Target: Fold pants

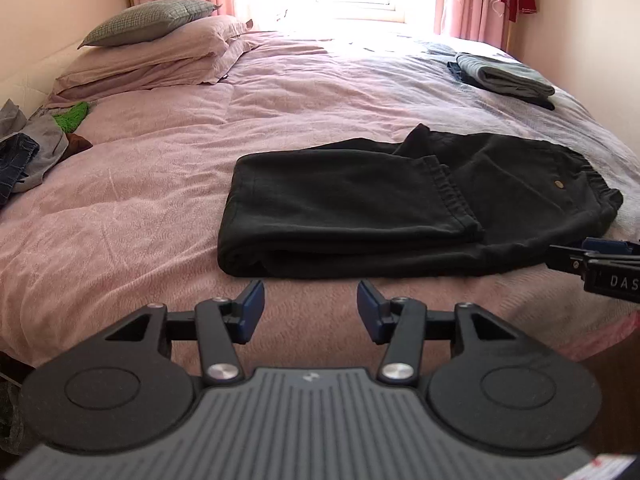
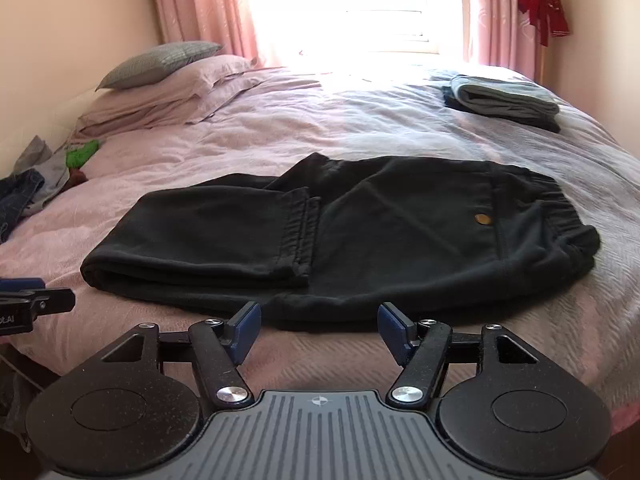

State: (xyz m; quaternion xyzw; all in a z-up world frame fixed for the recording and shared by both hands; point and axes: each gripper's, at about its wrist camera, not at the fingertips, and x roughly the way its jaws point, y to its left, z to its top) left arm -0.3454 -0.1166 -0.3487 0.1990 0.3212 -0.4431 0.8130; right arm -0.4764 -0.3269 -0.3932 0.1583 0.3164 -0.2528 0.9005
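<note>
Black pants (image 1: 360, 208) (image 2: 340, 232) lie on the pink bedspread, legs folded over so the cuffs rest near the seat; the elastic waistband with a small brown button is at the right. My left gripper (image 1: 310, 310) hovers open just short of the pants' near fold at their left end, nothing between its blue pads. My right gripper (image 2: 320, 330) stands open in front of the pants' near edge, also holding nothing. Each gripper shows at the edge of the other's view, the right one (image 1: 600, 266) and the left one (image 2: 32, 300).
A stack of folded grey and dark clothes (image 1: 504, 78) (image 2: 504, 102) lies at the far right of the bed. Pillows (image 1: 152, 52) sit at the far left, loose clothes (image 1: 28, 148) at the left edge. Window and pink curtains behind; a red cloth (image 2: 544, 8) hangs on the right wall.
</note>
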